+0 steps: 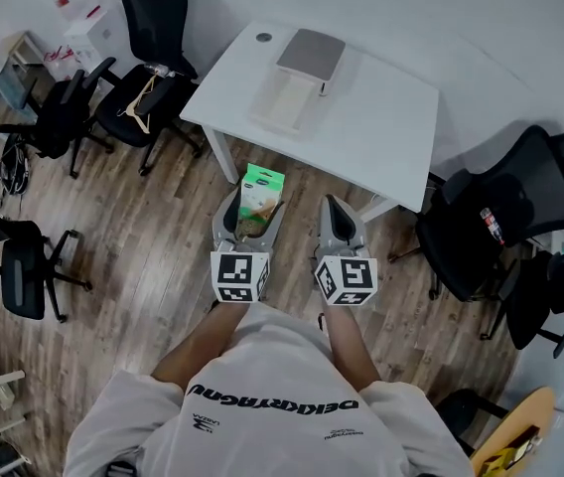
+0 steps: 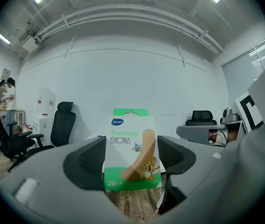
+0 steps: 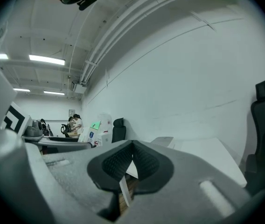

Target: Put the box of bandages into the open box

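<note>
The box of bandages (image 1: 260, 192), white and green with a cartoon print, is up in the air over the wooden floor, just in front of the white table (image 1: 381, 132). My left gripper (image 1: 252, 212) is shut on it. In the left gripper view the box of bandages (image 2: 130, 148) stands upright with a dark pad against each side. The open box (image 1: 297, 79) lies on the table, its grey lid folded back behind a cream tray. My right gripper (image 1: 339, 217) hovers beside the left one. Its jaws (image 3: 131, 160) meet with nothing between them.
Black office chairs stand left of the table (image 1: 148, 87), at the right (image 1: 505, 217) and at the far left (image 1: 24, 266). A small round object (image 1: 263, 38) sits on the table's far corner. People stand far off at the left (image 2: 6, 97).
</note>
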The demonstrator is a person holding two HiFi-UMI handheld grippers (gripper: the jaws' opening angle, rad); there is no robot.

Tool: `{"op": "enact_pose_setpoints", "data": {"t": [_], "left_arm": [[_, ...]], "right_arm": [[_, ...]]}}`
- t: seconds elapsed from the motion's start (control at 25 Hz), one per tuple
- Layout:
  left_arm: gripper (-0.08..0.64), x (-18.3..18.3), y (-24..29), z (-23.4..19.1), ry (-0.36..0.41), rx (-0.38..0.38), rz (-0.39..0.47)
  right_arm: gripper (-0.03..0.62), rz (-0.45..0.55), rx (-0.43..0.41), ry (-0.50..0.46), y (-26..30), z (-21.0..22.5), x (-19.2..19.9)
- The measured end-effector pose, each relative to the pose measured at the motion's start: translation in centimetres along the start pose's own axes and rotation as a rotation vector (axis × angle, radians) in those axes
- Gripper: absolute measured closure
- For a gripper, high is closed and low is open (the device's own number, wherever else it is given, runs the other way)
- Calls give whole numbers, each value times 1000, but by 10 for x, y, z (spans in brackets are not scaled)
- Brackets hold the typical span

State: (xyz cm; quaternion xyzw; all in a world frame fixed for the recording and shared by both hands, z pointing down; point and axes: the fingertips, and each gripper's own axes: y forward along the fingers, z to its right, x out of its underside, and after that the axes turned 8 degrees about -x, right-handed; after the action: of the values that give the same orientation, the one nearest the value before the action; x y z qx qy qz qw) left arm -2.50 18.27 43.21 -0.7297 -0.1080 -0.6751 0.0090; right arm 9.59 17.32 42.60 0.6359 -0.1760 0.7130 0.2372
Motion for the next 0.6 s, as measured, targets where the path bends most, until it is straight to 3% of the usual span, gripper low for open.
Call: {"op": "enact_pose_setpoints", "data": {"t": [0.6], "left_arm": [[199,-28,141,-65,-3,89,-40]], "right_arm": [[594,-21,96,18,141,43,-19]]}}
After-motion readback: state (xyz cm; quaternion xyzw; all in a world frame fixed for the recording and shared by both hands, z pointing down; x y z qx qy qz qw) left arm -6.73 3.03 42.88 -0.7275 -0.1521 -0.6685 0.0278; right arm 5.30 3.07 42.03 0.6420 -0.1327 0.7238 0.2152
